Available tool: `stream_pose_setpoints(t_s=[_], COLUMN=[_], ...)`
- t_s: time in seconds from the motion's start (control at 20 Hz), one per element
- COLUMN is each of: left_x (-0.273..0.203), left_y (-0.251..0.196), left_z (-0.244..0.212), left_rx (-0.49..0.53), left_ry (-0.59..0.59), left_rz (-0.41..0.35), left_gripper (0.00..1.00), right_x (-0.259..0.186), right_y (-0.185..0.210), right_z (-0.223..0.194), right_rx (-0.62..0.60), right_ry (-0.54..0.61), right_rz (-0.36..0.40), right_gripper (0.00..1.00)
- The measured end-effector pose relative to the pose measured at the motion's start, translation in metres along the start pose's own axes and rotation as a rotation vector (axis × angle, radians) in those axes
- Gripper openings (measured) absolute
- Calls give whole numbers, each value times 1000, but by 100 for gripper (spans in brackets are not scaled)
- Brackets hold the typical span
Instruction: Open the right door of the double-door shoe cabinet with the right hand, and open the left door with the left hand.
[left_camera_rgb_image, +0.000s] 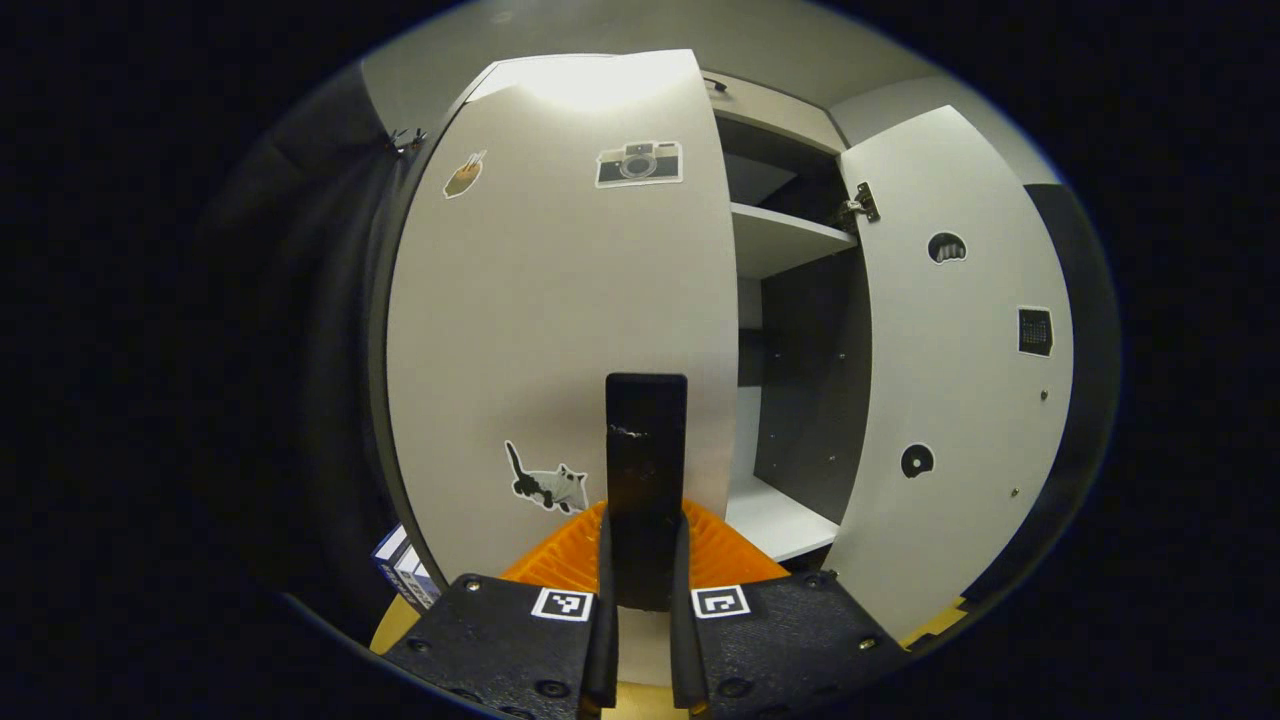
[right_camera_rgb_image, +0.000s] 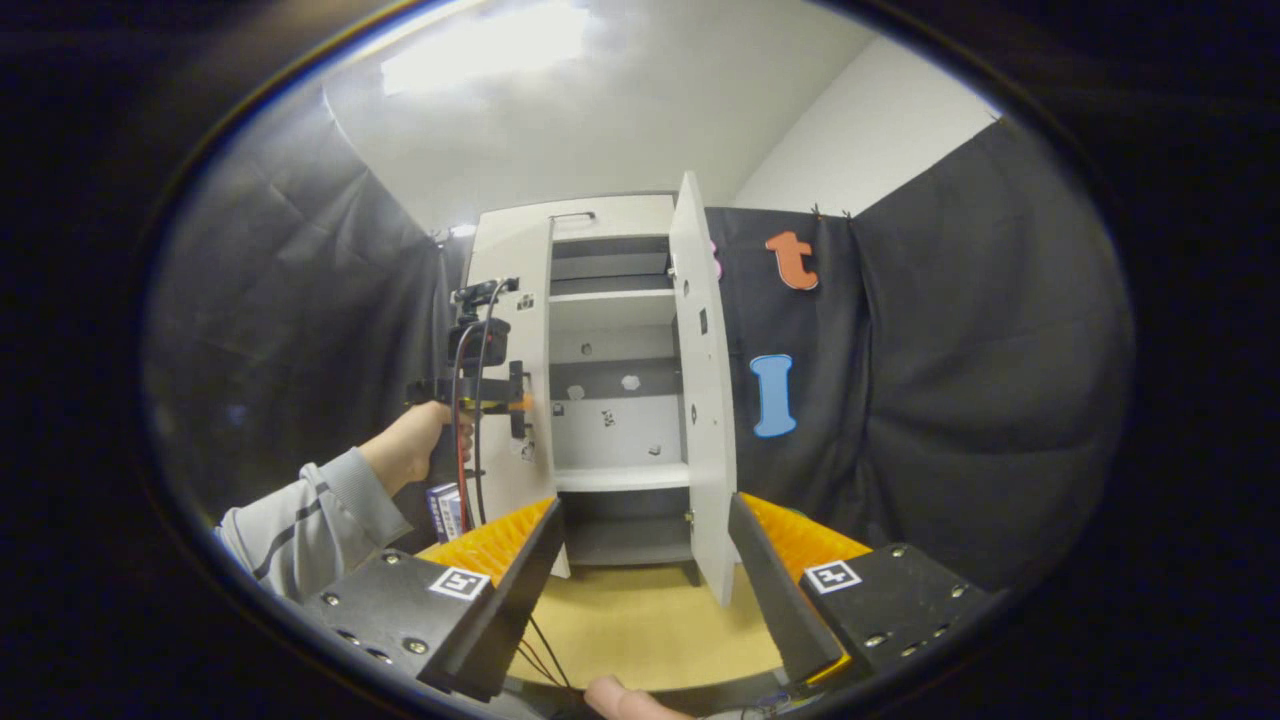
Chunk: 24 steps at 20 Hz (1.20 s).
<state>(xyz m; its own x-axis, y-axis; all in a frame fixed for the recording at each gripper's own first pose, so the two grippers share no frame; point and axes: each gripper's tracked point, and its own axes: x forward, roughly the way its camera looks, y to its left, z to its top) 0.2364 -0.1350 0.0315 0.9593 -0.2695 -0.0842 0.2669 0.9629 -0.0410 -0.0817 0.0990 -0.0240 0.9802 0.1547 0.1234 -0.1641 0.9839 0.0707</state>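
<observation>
My left gripper (left_camera_rgb_image: 645, 600) has its fingers clenched on the handle (left_camera_rgb_image: 646, 470) of the left door (left_camera_rgb_image: 560, 330). The handle is a dark upright bar, its long axis running from 6 to 12 o'clock, straight ahead of the fingers. This door stands only partly open; its free edge lies at about 1 o'clock from the fingers, and its hinge side at 9 o'clock. So I judge the next pull must swing toward 9 o'clock, around the hinges.

The right door (left_camera_rgb_image: 950, 370) is already swung wide, at 3 o'clock. My right gripper (right_camera_rgb_image: 640, 590) is well apart from the cabinet (right_camera_rgb_image: 615, 400), fingers released and grasping nothing. The left hand (right_camera_rgb_image: 415, 445) is clearly the nearer one.
</observation>
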Motion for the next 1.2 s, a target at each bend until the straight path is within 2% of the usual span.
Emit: stream_pose_setpoints(t_s=[0.15, 0.2, 0.25, 0.3, 0.35, 0.45, 0.5, 0.55, 0.6, 0.7, 0.8, 0.85, 1.0, 1.15, 1.2], left_x=[-16, -21, -26, -32, -38, -48, -54, -61, -68, -80, -92, -98, -113, -124, -128], left_y=[7, 9, 11, 14, 17, 24, 28, 34, 39, 53, 69, 76, 100, 133, 146], left_z=[0, -2, 0, 0, 0, 0, 0, 1, 0, 0, 1, 1, 1, 0, 0], left_rx=[3, 9, 5, 5, 11, 17, 14, 16, 20, 31, 27, 11, 2, 37, 46], left_ry=[-5, -2, -6, -1, 2, 11, 9, 7, 2, -7, -11, -4, -10, -17, -18], left_rz=[-2, -8, -10, -10, -10, -7, -5, -3, 2, 20, 45, 58, 87, 145, 169], left_gripper=[22, 22, 22, 22, 22, 21, 22, 22, 22, 21, 21, 18, 14, 9, 8], right_x=[-6, -7, -8, -7, -7, -5, -5, -6, -6, -6, -7, -7, -10, -11, -9], right_y=[-1, 2, 4, 3, 1, 0, 5, 10, 12, 11, 13, 15, 22, 29, 30], right_z=[-6, -8, -9, -11, -12, -12, -12, -13, -14, -12, -11, -11, -15, -17, -17], right_rx=[36, 53, 62, 55, 37, 14, 13, 12, 9, 4, 9, 15, 36, 37, 33], right_ry=[20, 26, 33, 38, 41, 39, 39, 42, 43, 35, 28, 27, 28, 32, 32], right_rz=[2, 17, 25, 24, 14, -3, 8, 21, 25, 14, 10, 12, 19, 27, 25], right_gripper=[100, 94, 94, 99, 99, 94, 99, 99, 94, 99, 99, 94, 94, 94, 99])
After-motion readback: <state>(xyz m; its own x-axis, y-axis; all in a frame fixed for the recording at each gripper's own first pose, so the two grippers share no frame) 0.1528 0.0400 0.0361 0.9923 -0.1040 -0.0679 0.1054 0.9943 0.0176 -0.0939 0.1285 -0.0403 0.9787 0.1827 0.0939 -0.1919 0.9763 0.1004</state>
